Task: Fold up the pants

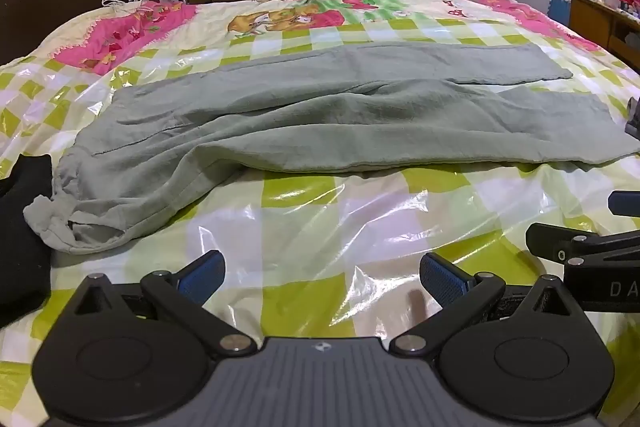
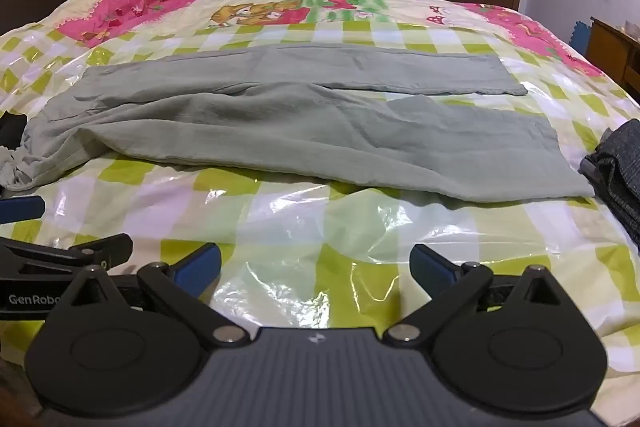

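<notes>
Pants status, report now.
Left gripper and right gripper open, empty. Green pants spread flat, unfolded. Dark clothes beside leg hems.

Beside the pants (image 1: 304,115), the black garment (image 1: 22,235) at their waist end and the dark grey garment (image 2: 618,167) past their leg ends are cut off by frame edges, as is the neighbouring tongs' lettering.

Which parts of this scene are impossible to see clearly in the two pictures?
- Black garment: left wrist view, cut off by the left edge; its kind is unclear.
- Dark grey cloth: right wrist view, cut off by the right edge.
- Waistband of the green pants: bunched up, so its fastening is hidden.
- Items on the wooden shelf: too small and blurred to name.
- The hands holding each gripper: outside both views.
</notes>
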### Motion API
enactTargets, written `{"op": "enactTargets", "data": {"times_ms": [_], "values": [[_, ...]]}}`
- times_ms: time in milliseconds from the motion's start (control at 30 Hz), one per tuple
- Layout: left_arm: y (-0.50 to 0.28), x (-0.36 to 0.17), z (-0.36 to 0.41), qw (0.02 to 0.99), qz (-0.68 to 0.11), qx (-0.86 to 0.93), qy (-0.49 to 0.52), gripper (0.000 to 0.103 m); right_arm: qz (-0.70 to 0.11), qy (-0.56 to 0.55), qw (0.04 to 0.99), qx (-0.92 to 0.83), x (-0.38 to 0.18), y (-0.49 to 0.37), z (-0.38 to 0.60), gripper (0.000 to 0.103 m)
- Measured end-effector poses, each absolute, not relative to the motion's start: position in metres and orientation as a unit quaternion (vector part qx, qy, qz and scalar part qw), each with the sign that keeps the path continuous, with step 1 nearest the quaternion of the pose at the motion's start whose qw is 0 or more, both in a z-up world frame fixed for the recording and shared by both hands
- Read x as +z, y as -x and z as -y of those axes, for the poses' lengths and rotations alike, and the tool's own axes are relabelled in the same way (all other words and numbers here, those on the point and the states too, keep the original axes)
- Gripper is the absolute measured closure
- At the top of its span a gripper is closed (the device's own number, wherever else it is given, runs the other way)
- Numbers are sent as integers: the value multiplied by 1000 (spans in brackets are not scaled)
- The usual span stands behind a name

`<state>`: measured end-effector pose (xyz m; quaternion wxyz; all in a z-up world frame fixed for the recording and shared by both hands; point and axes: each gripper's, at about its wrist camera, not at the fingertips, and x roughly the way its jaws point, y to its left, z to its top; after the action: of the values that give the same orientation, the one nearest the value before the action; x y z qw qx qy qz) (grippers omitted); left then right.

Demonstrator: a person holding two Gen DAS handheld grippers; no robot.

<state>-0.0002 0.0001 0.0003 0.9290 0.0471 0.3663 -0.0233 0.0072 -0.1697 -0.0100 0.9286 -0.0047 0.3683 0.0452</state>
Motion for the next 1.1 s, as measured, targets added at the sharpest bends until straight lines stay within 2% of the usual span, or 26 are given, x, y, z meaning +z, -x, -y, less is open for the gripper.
{"op": "enactTargets", "data": {"times_ms": [1100], "values": [[0, -9, 4, 925, -377, -27, -47, 0, -369, 3, 928, 45, -11, -7, 172, 4]]}}
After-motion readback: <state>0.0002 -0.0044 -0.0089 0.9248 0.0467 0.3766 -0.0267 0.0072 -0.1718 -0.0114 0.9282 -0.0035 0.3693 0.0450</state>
